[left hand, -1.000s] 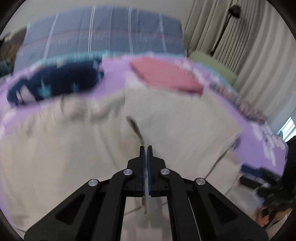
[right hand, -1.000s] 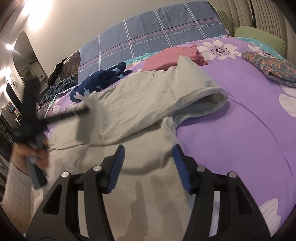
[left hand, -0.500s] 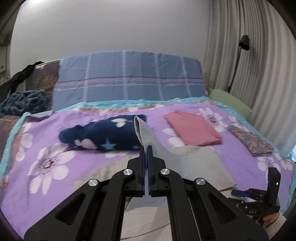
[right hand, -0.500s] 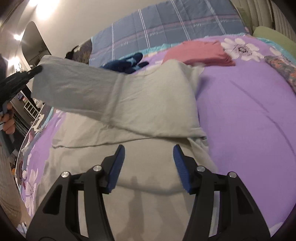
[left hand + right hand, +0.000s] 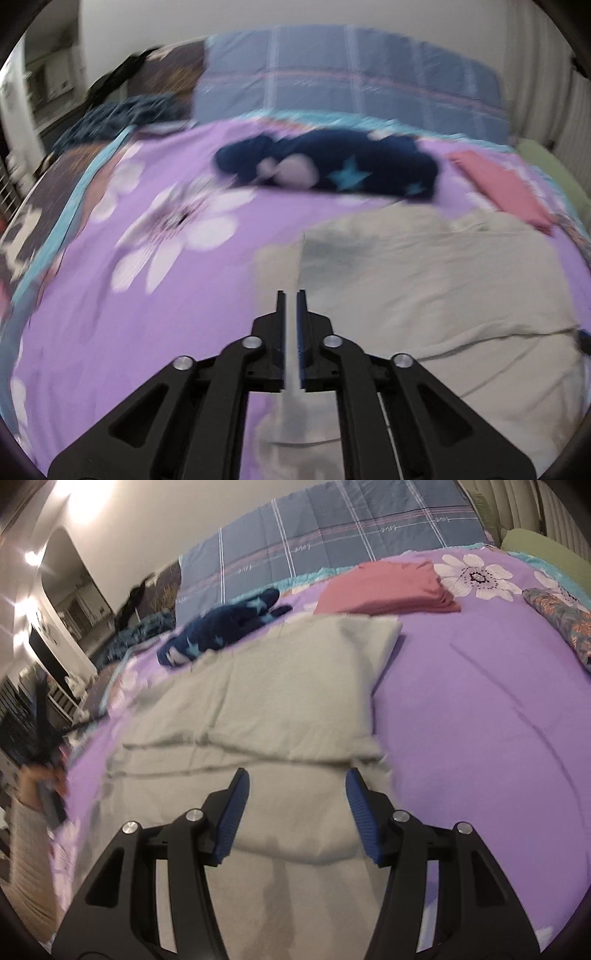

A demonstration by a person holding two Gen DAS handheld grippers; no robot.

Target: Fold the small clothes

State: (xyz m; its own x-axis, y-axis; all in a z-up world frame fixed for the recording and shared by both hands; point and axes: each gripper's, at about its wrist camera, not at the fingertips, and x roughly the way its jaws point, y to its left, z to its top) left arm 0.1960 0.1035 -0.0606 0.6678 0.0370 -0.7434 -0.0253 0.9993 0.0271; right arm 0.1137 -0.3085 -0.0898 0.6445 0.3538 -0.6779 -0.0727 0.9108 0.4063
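A pale grey garment (image 5: 280,701) lies on the purple flowered bedsheet (image 5: 480,720), its upper part folded flat over the lower part. In the left wrist view the same garment (image 5: 424,288) spreads to the right under my left gripper (image 5: 291,295). That gripper's jaws are opening, a narrow gap shows between them, and the cloth lies below rather than pinched. The picture is blurred by motion. My right gripper (image 5: 297,779) hovers open over the garment's near part with nothing between its fingers. A hand (image 5: 37,782) carries the left gripper at the far left.
A navy garment with stars (image 5: 221,624) lies rumpled behind the grey one. A folded pink garment (image 5: 388,587) sits farther back, a patterned cloth (image 5: 561,624) at the right edge. A blue plaid cover (image 5: 332,531) and a green pillow (image 5: 546,550) line the headboard.
My left gripper held a lifted flap of the grey garment, swung it across and down to the left, then parted its jaws. The flap now lies flat. The right gripper stayed open.
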